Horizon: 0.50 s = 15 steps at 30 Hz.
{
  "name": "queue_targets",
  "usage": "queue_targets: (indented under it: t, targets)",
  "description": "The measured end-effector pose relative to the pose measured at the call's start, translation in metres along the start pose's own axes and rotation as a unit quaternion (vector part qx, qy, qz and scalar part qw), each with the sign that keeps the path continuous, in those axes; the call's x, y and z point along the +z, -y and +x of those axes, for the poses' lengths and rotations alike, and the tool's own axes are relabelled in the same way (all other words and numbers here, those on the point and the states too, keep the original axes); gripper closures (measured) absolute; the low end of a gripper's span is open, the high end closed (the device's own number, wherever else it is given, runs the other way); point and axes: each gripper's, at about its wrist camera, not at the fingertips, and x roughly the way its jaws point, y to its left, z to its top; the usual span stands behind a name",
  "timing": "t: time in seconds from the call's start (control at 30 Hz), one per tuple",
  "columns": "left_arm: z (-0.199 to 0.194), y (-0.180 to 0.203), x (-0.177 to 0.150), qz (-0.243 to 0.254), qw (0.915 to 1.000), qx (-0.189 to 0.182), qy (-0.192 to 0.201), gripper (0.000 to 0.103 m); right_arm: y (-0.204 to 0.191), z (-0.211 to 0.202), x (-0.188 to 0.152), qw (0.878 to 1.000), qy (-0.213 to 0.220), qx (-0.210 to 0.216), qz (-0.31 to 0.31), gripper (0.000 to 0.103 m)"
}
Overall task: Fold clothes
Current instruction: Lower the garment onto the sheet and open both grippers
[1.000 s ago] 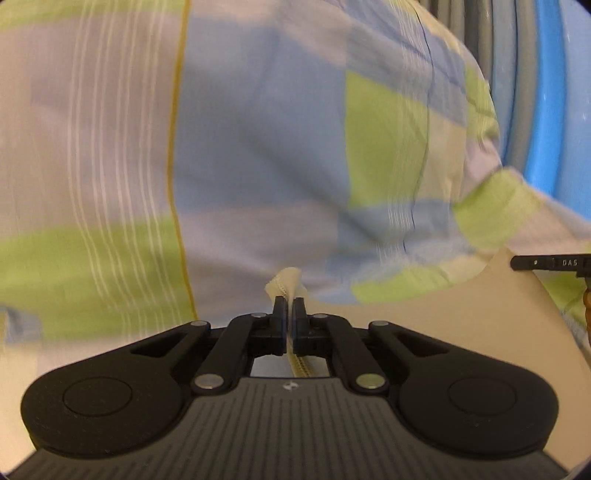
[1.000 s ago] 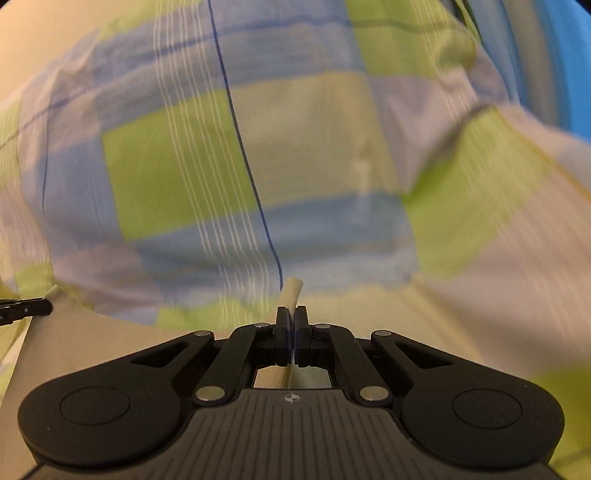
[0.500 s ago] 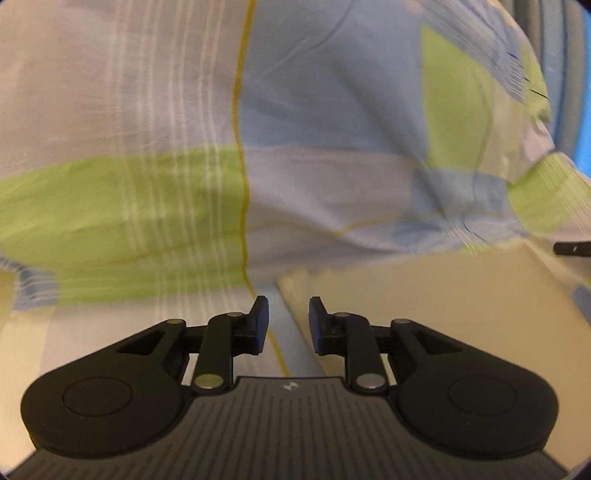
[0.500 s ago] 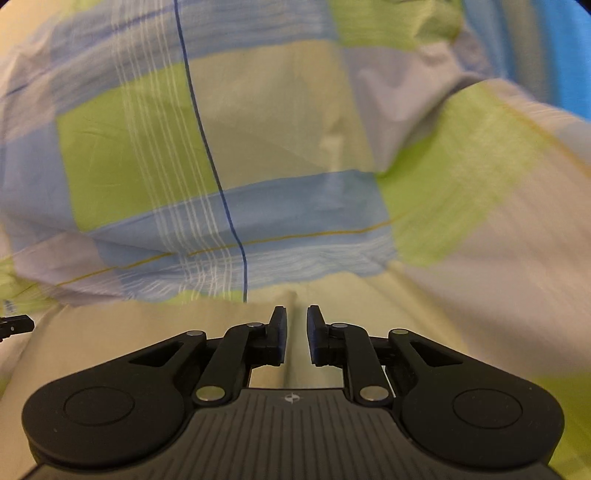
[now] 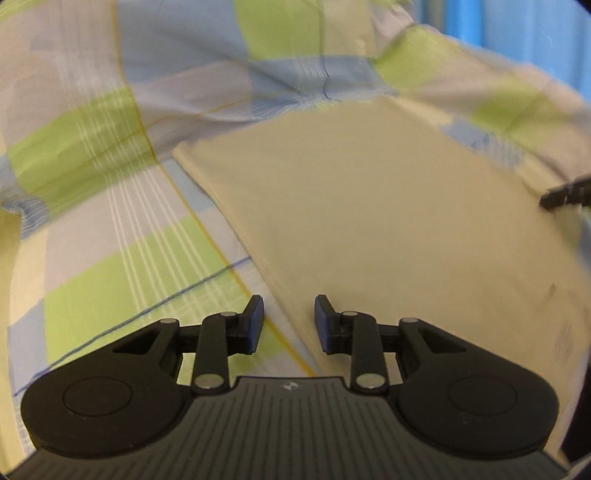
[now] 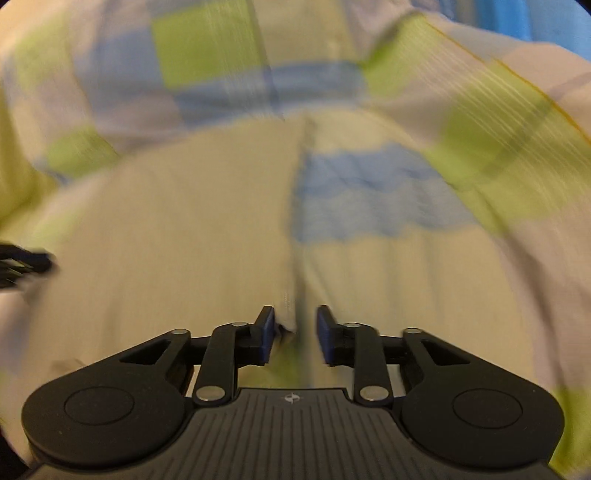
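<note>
A folded cream cloth [image 5: 376, 206] lies flat on the checked bedsheet [image 5: 110, 266] in the left wrist view. My left gripper [image 5: 289, 321] stands open just behind the cloth's near left edge, nothing between its fingers. In the blurred right wrist view the same cream cloth [image 6: 177, 236] fills the middle. My right gripper [image 6: 295, 330] is open over the cloth's right edge, empty. Each gripper's dark tip shows at the side of the other's view: the right one [image 5: 565, 192], the left one [image 6: 22, 262].
The green, blue and white checked sheet [image 6: 498, 140] rises into a soft mound behind the cloth [image 5: 221, 55]. A blue surface [image 5: 517, 33] shows at the upper right beyond the bedding.
Both grippers were shut on the cream cloth's edge a second ago. They opened, let it go, and have drawn back, so the folded cloth now lies flat in front of them.
</note>
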Motion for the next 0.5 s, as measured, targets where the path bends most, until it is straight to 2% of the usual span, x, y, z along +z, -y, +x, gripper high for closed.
queue_targets:
  t: [0.07, 0.13, 0.23, 0.33, 0.43, 0.5]
  targets:
    - [-0.011, 0.002, -0.001, 0.011, 0.9996, 0.025, -0.011, 0.076, 0.005, -0.023, -0.008, 1.0, 0.009, -0.019, 0.023, 0.077]
    - [-0.031, 0.003, -0.004, 0.007, 0.9992, 0.039, -0.005, 0.078, 0.0, -0.048, -0.02, 0.998, 0.024, 0.013, 0.052, 0.077]
    - [-0.065, 0.015, -0.008, -0.029, 0.9995, 0.01, 0.012, 0.077, -0.024, -0.074, -0.042, 0.995, 0.031, 0.064, 0.069, 0.077]
    - [-0.09, 0.051, -0.016, -0.019, 0.9995, -0.022, 0.011, 0.072, -0.055, -0.087, -0.063, 0.992, 0.019, 0.101, 0.075, 0.072]
    - [-0.11, 0.09, -0.032, -0.012, 0.9992, -0.037, 0.011, 0.065, -0.075, -0.108, -0.081, 0.992, 0.021, 0.097, 0.075, 0.057]
    - [-0.124, 0.106, -0.045, -0.03, 0.9987, -0.038, 0.015, 0.055, -0.083, -0.126, -0.09, 0.994, 0.03, 0.084, 0.065, 0.039]
